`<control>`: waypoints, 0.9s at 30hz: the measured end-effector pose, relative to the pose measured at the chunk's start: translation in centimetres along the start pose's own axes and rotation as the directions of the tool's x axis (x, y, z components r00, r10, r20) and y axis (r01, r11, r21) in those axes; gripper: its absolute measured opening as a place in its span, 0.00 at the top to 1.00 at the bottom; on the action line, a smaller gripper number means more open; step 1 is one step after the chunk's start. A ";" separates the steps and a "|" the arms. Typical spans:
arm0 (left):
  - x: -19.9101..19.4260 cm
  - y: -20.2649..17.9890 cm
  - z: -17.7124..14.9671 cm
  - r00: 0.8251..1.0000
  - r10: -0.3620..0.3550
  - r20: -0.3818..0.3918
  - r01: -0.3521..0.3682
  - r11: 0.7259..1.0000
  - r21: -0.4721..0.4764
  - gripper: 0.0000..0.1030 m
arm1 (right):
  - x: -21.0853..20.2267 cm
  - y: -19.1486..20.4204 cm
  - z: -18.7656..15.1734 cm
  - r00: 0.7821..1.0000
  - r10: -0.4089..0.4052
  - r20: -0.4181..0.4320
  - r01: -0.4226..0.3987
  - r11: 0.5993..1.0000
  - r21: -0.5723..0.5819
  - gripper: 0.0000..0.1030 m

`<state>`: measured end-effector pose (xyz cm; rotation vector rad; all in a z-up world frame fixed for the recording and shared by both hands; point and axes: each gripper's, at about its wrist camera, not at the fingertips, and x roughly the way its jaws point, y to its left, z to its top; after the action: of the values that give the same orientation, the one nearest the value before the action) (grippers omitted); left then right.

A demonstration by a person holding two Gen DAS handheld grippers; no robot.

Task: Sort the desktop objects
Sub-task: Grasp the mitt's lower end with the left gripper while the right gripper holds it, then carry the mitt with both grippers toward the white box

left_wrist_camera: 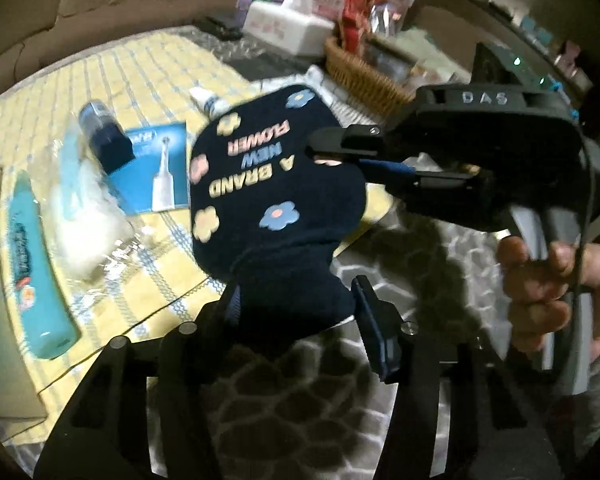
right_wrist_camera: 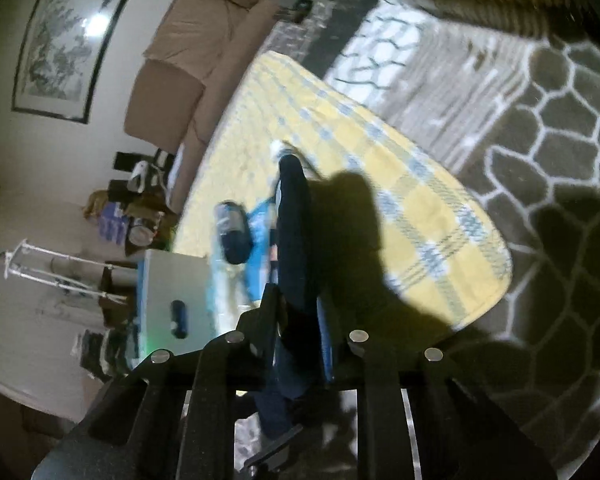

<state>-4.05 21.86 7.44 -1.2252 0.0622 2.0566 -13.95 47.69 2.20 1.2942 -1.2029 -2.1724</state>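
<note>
A dark navy pouch with pastel flowers and the words "A BRAND NEW FLOWER" hangs above the table. My left gripper is shut on its lower end, which bunches narrow between the two fingers. From the right, my right gripper, held by a hand, pinches the pouch's right edge. In the right wrist view the pouch shows edge-on, with the right gripper shut on it.
On the yellow plaid cloth lie a teal tube, a clear bag of white stuff, a dark blue bottle, a blue toothbrush leaflet and a small white tube. A wicker basket and tissue box stand behind.
</note>
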 end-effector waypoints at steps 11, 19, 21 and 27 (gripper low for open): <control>-10.5 2.3 1.5 0.989 -0.017 0.148 0.020 1.000 -0.020 0.68 | -0.4 13.9 -3.3 0.998 0.053 0.019 -0.046 0.962 -0.270 0.97; -7.0 7.8 -3.4 1.000 -0.005 0.026 0.010 0.981 -0.195 0.37 | 3.1 11.4 -2.9 0.949 -0.309 0.060 0.313 0.903 -0.294 0.57; -5.8 8.4 -3.8 1.000 -0.022 0.010 0.024 0.973 -0.231 0.36 | 3.9 9.3 -2.5 0.930 -0.364 0.047 0.362 0.892 -0.271 0.54; -3.4 8.0 -3.7 0.998 -0.069 0.005 0.067 0.961 -0.269 0.35 | 5.0 1.9 -0.5 0.954 -0.294 -0.062 0.290 0.954 -0.076 0.53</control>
<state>-5.18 12.67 5.58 -1.3744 -0.2628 2.0497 -16.37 43.07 0.87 1.5947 -0.9529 -2.3188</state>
